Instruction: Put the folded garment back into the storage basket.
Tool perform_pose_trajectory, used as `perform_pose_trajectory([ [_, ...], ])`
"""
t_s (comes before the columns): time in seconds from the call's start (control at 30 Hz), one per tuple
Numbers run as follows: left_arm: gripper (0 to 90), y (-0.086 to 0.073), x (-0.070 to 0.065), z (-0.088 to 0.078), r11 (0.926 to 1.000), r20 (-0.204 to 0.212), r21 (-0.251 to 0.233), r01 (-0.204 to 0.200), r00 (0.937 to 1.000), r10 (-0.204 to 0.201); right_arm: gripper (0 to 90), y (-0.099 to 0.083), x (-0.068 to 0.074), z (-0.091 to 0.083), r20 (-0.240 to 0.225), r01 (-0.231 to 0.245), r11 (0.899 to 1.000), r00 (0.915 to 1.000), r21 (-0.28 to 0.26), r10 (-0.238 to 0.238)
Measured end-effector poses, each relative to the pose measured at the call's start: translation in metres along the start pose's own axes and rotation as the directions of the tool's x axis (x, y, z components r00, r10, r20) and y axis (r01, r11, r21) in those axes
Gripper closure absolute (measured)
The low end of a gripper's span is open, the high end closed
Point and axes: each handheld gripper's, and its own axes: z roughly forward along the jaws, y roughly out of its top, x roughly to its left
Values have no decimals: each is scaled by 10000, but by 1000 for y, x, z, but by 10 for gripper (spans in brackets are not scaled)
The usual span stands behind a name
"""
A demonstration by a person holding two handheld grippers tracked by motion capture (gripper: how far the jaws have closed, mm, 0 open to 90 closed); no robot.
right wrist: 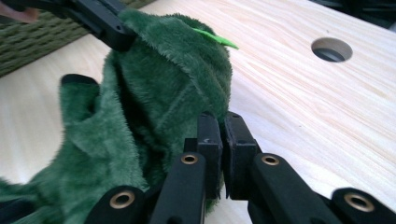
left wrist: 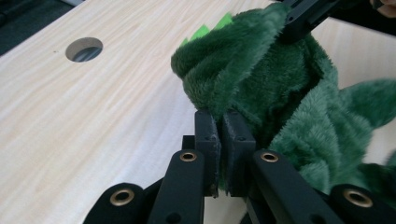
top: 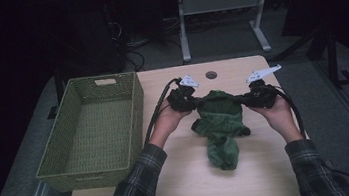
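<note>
A lab: grommeted desk (top: 253,179) (cables (top: 132,58) behind), dark floor.

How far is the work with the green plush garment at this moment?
Done: both grippers have gripped the green plush garment, the left gripper and the right gripper each shut on an upper edge. In hand: its top is held up, the lower part lies on the table. Left, probably: putting it into the basket, which holds nothing.

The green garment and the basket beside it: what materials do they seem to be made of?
The dark green garment looks like soft plush or fleece: its surface is fuzzy with matte pile. The olive-green rectangular basket seems woven from cord or fibre, judging by its ribbed walls.
</note>
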Motion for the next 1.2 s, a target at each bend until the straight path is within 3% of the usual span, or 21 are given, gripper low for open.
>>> perform_pose_trajectory([
  [0.17,854,-7,-11,-11,9995,428,-270,190,9989,-178,864,-5,13,-11,-101,344,9993,9994,-150,-345],
  [0.4,853,-11,-32,-23,9983,727,-523,-261,9969,298,864,-16,27,-27,-311,495,9976,9982,-491,-510],
  [0.5,855,-17,-42,-26,9956,825,-692,-630,9942,686,864,-23,36,-33,-374,636,9962,9971,-590,-658],
  [0.77,855,-28,-58,-31,9923,1071,-787,-958,9888,1040,861,-41,57,-42,-679,992,9925,9923,-708,-1040],
  [1.2,856,-51,-81,-39,9892,1532,-853,-1188,9795,1308,857,-67,83,-48,-1270,858,9943,9875,-638,-934],
])
